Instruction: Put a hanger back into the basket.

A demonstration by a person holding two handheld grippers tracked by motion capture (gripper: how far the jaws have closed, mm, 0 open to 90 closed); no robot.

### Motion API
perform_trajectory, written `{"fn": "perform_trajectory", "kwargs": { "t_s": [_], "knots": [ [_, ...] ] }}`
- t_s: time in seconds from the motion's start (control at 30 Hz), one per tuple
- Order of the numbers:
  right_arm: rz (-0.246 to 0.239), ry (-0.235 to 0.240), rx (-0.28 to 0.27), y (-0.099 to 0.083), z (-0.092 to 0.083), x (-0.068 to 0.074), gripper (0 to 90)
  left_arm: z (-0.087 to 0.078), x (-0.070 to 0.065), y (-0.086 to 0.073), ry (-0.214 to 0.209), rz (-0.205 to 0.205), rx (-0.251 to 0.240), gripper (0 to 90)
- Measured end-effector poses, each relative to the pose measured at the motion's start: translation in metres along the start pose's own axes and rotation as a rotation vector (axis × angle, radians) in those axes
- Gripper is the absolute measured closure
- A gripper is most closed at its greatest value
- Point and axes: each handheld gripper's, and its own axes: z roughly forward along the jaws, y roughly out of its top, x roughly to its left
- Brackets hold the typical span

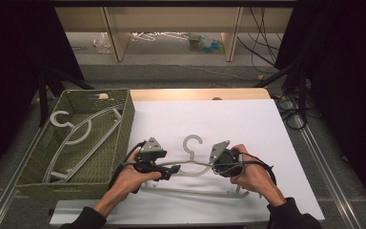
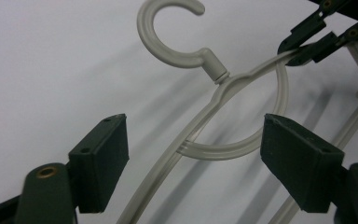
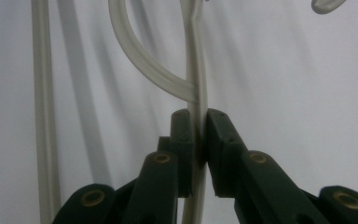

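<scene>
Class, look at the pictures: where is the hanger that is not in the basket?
In the high view the loose hanger lies on the white table sheet, right of the green basket, between the open left gripper and the right gripper shut on its arm.

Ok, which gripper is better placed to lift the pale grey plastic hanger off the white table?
Right. The right gripper is shut on the pale grey plastic hanger; the left gripper stands open around it.
</scene>
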Motion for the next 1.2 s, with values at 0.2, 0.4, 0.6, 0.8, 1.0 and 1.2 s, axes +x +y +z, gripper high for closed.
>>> {"fn": "perform_trajectory", "kwargs": {
  "t_s": [0.2,0.4,0.6,0.8,1.0,1.2],
  "knots": [
    [-0.03,-0.008,-0.02,0.005,-0.007,0.004,81.8,0.006,0.002,0.004,-0.028,0.009,0.025,25.7],
    [-0.057,-0.023,-0.031,0.007,-0.014,0.008,81.8,0.01,0.004,0.006,-0.052,0.019,0.032,28.9],
    [-0.085,-0.037,-0.037,0.011,-0.019,0.011,81.8,0.012,0.003,0.007,-0.101,0.053,0.053,36.1],
    [-0.093,-0.031,-0.043,0.013,-0.02,0.013,81.8,0.013,0.001,0.008,-0.142,0.062,0.046,56.5],
    [-0.126,-0.04,-0.05,0.013,-0.02,0.013,81.7,0.011,-0.001,0.008,-0.161,0.133,0.05,67.9],
    [-0.147,-0.064,-0.056,0.011,-0.018,0.011,79.8,0.004,-0.012,0.009,-0.161,0.223,0.061,75.2]
  ]
}}
